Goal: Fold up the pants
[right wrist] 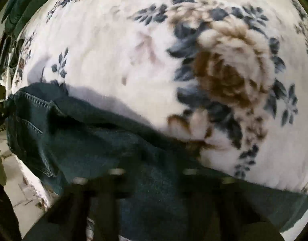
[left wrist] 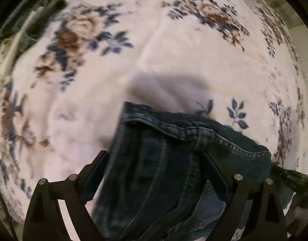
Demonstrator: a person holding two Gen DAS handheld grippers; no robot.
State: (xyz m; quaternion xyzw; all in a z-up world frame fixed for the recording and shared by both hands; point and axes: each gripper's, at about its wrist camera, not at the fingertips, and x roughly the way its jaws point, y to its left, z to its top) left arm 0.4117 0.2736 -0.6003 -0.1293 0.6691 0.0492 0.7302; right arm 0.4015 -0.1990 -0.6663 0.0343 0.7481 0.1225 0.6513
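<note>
Bed, spread with a white plush blanket [left wrist: 174, 64] printed with brown roses and blue leaf sprays; large rose [right wrist: 230, 74] with dark leaves around it in the right wrist view; smaller sprigs scattered toward the borders; a soft crease runs across the pile in the left wrist view; both views blurred, so fine print detail cannot be told; dark blue jeans [left wrist: 154, 160] over the blanket, stitched seam and hem showing, casting a grey shadow on the pile beside them; whether they lie flat or hang lifted cannot be told; dark green cloth [right wrist: 23, 6] at the blanket's far left edge; pale floor [right wrist: 17, 190] past the blanket's lower left edge
</note>
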